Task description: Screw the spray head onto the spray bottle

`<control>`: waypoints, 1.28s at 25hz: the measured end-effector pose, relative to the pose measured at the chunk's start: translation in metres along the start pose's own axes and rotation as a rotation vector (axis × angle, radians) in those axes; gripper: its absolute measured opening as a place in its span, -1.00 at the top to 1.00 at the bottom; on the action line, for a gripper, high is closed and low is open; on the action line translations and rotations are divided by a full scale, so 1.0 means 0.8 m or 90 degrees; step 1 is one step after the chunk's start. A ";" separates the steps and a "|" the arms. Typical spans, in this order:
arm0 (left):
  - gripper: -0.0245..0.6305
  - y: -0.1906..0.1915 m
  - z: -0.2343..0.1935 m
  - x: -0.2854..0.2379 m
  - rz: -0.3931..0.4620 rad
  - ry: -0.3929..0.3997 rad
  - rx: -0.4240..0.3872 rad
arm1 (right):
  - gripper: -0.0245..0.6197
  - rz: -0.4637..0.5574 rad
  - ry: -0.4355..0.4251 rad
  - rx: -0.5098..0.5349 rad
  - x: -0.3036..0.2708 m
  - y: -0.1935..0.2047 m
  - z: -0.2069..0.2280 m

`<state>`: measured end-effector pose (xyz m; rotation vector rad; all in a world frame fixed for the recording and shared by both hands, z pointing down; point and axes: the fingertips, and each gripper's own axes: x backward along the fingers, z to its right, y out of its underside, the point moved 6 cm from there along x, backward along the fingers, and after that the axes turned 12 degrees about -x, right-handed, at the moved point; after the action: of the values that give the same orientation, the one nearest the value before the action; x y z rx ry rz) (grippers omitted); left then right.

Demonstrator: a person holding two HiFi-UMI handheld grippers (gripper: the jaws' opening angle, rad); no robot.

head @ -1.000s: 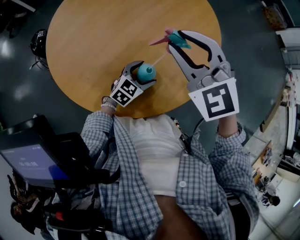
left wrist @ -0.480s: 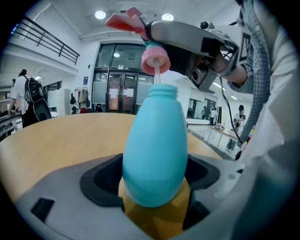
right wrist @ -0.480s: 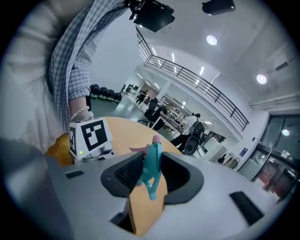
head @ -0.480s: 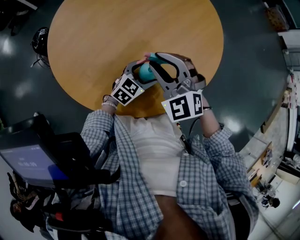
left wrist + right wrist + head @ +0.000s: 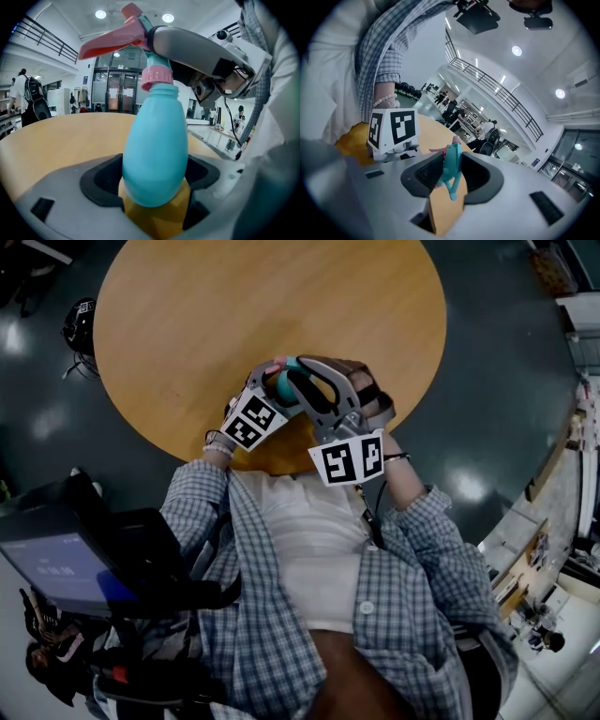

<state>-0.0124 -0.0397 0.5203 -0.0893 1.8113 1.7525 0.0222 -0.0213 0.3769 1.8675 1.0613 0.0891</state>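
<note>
Left gripper [image 5: 154, 187] clamps the bottle [image 5: 154, 136] by its belly, right gripper [image 5: 451, 177] the spray head [image 5: 452, 161] (both probably light, slick plastic; grip firmly).

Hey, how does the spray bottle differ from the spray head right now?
The spray bottle is a plain, rounded, light-blue body; the spray head is angular, teal with a pink trigger and collar. The left gripper clamps the spray bottle; the right gripper holds the spray head above it. The bottle is bulkier than the slim head. Both are gripped, and they meet at the bottle's neck.
</note>
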 end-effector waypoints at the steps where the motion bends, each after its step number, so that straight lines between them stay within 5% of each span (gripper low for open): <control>1: -0.32 -0.001 0.000 0.001 -0.002 0.000 0.000 | 0.56 0.002 0.005 0.002 0.001 0.000 -0.001; 15: -0.32 -0.004 -0.004 -0.001 -0.001 0.002 0.004 | 0.56 -0.006 0.003 0.000 0.005 0.000 -0.010; 32: -0.32 -0.002 -0.005 0.000 0.003 0.001 0.004 | 0.45 -0.045 -0.085 -0.041 0.008 0.000 -0.010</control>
<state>-0.0135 -0.0438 0.5188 -0.0843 1.8185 1.7508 0.0226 -0.0114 0.3793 1.7519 1.0196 -0.0419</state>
